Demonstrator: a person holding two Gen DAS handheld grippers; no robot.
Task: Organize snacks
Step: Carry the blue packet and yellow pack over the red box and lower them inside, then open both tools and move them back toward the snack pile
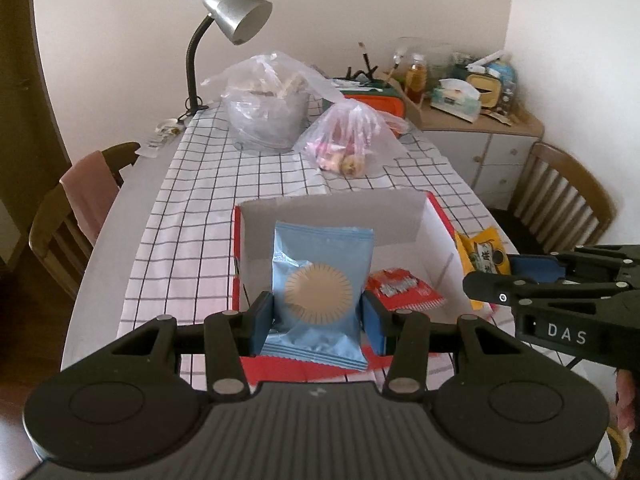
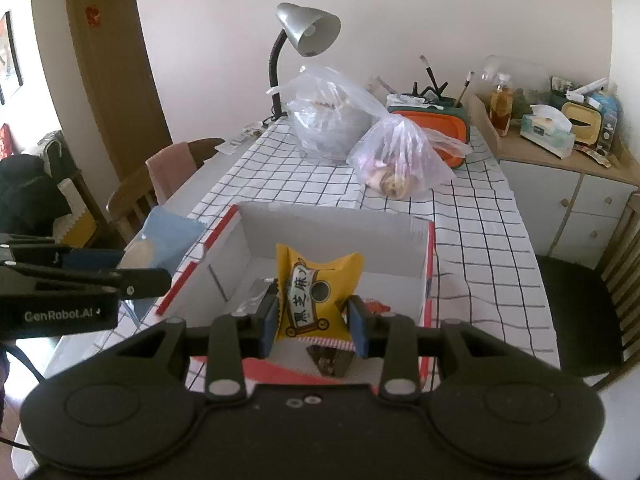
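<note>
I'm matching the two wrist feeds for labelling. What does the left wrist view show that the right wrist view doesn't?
Only the left wrist view shows the front of the blue packet in the left gripper and a clear view of the red packet in the box.

Only the right wrist view shows the door and the yellow packet's full front in the right gripper.

Both show the lamp and two plastic bags.

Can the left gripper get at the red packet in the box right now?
Probably not yet: the left gripper is shut on the blue packet. The red packet lies uncovered on the box floor, open from above.
</note>
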